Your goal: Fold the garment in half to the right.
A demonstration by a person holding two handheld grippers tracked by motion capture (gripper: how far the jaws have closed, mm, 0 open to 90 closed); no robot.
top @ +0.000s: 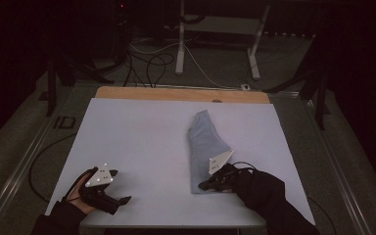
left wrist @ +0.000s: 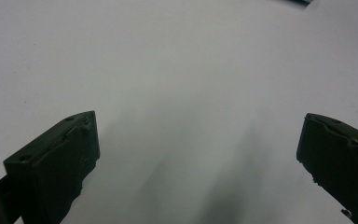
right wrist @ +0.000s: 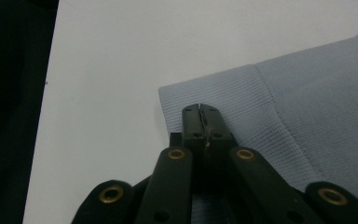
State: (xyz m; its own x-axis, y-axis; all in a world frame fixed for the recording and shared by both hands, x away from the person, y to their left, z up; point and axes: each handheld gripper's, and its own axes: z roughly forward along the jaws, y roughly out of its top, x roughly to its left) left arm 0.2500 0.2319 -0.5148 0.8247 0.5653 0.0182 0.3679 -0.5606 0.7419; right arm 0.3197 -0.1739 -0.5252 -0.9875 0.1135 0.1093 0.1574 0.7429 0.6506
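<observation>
Pale table [top: 137,142], dark room; the blue cloth [top: 205,147] lies toward three o'clock. My right gripper [right wrist: 200,112] is clamped tight on its ribbed hem; my left gripper [left wrist: 198,154] gapes wide, empty, at seven o'clock.

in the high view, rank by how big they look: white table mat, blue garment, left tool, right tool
1. white table mat
2. blue garment
3. left tool and right tool: look about alike, and a hand partly covers each, so no ranking between them.
</observation>
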